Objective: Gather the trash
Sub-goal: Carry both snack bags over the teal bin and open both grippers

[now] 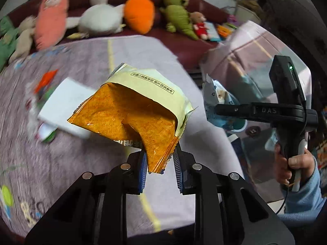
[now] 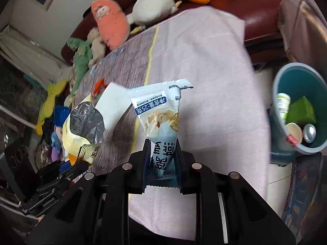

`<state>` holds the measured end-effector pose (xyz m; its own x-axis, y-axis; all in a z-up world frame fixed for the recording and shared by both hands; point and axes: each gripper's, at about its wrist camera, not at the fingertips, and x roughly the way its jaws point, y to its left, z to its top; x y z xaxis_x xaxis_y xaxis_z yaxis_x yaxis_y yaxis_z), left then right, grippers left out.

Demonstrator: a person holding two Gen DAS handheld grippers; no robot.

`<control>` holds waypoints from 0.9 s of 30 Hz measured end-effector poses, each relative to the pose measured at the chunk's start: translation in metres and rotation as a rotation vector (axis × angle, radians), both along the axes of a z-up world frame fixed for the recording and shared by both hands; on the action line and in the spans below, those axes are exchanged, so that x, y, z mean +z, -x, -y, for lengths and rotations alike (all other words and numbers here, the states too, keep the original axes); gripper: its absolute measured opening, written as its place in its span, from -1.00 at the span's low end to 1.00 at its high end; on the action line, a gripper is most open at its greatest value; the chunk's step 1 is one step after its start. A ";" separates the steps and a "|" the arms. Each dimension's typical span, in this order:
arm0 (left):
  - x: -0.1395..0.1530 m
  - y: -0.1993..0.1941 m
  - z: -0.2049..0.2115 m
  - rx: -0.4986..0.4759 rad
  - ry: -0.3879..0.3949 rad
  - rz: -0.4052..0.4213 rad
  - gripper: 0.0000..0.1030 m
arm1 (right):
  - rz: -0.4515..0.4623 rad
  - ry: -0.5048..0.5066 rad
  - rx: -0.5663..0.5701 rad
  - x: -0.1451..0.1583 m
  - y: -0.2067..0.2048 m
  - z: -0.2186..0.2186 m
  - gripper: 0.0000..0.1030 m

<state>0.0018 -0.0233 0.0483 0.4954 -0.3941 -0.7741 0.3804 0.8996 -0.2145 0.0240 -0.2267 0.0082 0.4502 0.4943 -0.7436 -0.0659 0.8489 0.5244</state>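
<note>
- Partly hidden, the lower corner of the orange-and-cream wrapper (image 1: pixel 130 110) is disappearing between the blue pads of the left gripper (image 1: pixel 160 163), which is pinching it closed while the rest of the packet is fanning up and away over the bed
- Similarly, the bottom of the blue-and-white snack packet (image 2: pixel 161 126) is sitting squeezed between the closed fingers of the right gripper (image 2: pixel 161 163), so its lower print is being cut off by the black fingers (image 2: pixel 146 153)
- Motion blur is smearing the small coloured scraps (image 1: pixel 44 94) beside the white paper (image 1: pixel 65 106) lying on the bed, and what they are cannot be told
- From the left wrist view, the right gripper is showing side-on at the right edge, its handle gripped by a hand (image 1: pixel 290 163) in a blue sleeve; its packet is half hidden behind the fingers there
- Both wrappers are hanging in the air above the lilac bedspread (image 2: pixel 204 81), which is carrying a yellow stripe and a darker purple half
- Plush toys (image 1: pixel 139 14), among them an orange carrot, a white goose and a green dinosaur, are lining the dark red headboard (image 2: pixel 255 18)
- Off the bed's right side, a teal bin (image 2: pixel 286 81) is standing on the floor, holding a green box, a can and a cup
</note>
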 end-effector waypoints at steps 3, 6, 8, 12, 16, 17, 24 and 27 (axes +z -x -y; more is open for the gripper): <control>-0.003 -0.014 0.034 -0.070 -0.010 -0.003 -0.54 | 0.033 -0.004 -0.083 0.011 0.004 0.040 -0.59; -0.009 -0.030 0.078 -0.156 -0.022 -0.021 -0.53 | 0.060 -0.004 -0.174 0.021 0.010 0.082 -0.59; -0.012 -0.039 0.106 -0.205 -0.032 -0.024 -0.53 | 0.068 0.000 -0.231 0.023 0.014 0.110 -0.59; -0.018 -0.053 0.167 -0.302 -0.043 -0.033 -0.53 | 0.069 0.006 -0.337 0.023 0.022 0.163 -0.57; -0.031 -0.067 0.219 -0.370 -0.067 -0.056 -0.53 | 0.051 0.013 -0.423 0.014 0.027 0.212 -0.55; -0.037 -0.071 0.231 -0.385 -0.070 -0.071 -0.53 | 0.045 0.012 -0.433 0.011 0.027 0.219 -0.55; -0.080 -0.091 0.296 -0.458 -0.112 -0.138 -0.53 | -0.004 0.014 -0.474 -0.017 0.018 0.251 -0.55; -0.100 -0.102 0.305 -0.451 -0.113 -0.196 -0.53 | -0.036 -0.007 -0.496 -0.033 0.010 0.263 -0.55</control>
